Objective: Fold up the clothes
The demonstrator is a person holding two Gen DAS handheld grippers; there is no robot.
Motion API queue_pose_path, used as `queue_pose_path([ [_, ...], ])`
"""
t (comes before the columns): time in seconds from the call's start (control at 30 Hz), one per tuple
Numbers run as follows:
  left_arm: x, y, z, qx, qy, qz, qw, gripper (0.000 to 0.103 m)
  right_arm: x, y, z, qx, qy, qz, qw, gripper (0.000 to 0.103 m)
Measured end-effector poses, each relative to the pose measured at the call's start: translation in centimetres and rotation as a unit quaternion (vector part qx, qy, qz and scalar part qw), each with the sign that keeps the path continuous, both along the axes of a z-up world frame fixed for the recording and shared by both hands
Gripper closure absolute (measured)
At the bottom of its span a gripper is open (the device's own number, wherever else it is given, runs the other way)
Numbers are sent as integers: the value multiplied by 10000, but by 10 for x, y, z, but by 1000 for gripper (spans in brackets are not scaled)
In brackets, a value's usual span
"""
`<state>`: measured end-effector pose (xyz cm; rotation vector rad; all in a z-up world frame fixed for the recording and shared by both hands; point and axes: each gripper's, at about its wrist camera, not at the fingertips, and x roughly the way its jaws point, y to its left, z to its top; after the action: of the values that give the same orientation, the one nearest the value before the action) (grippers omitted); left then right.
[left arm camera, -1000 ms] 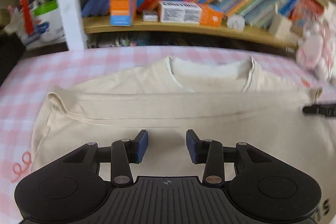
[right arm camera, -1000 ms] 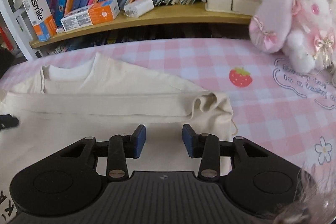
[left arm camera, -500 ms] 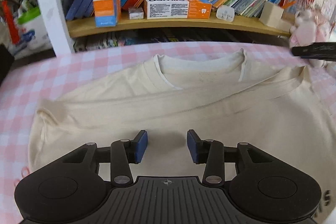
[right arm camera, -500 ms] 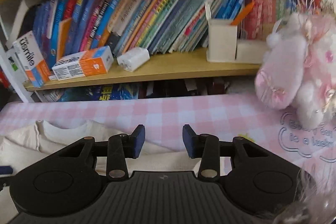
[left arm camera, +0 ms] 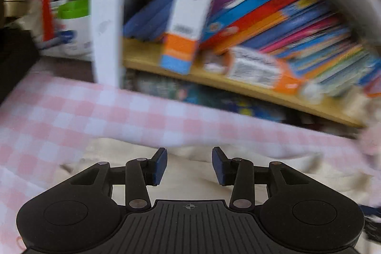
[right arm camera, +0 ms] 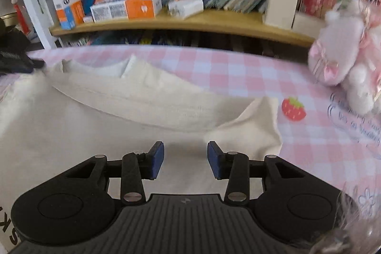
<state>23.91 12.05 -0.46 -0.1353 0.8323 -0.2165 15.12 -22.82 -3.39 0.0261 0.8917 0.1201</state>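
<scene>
Cream cotton T-shirt (right arm camera: 100, 135) lies ahead of both gaping, empty claws, left claw (left arm camera: 189, 164) and right claw (right arm camera: 185, 160); its bunched sleeve (right arm camera: 252, 127), right of the right claw, could skew any fold.

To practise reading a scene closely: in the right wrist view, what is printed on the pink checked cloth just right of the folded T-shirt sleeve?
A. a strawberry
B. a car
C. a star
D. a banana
A: a red strawberry with a green top shows on the checked cloth, just right of the cream T-shirt sleeve.
</scene>
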Motion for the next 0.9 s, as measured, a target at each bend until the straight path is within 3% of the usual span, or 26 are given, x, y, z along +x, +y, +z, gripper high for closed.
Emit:
queue_pose_path([
  [0.17,-26,-25,-9,380,139,-1137,9927,63,11,2,-3,39,-15,-52,10000,59],
  [0.27,-25,-40,-19,489,290,-1203,9911,63,35,6,-4,-198,-138,-100,9997,61],
  [0.33,-23,-43,-20,417,336,-1191,9914,63,57,-4,2,-260,-364,-652,9969,68],
  [0.4,-23,-43,-20,356,374,-1216,9912,63,69,-23,15,0,-586,-1222,9908,69],
  [0.47,-22,-43,-21,338,367,-1267,9907,63,65,-37,28,371,-709,-1319,9880,66],
  [0.7,-12,-7,-15,248,333,-458,9981,62,19,-35,25,-138,-587,-1044,9927,63],
  [0.8,-29,22,1,363,70,-156,9992,62,-4,-45,23,-278,-423,-1141,9922,63],
  [0.9,-60,57,13,165,26,212,9996,61,-29,-62,25,-36,-256,-1295,9912,63],
])
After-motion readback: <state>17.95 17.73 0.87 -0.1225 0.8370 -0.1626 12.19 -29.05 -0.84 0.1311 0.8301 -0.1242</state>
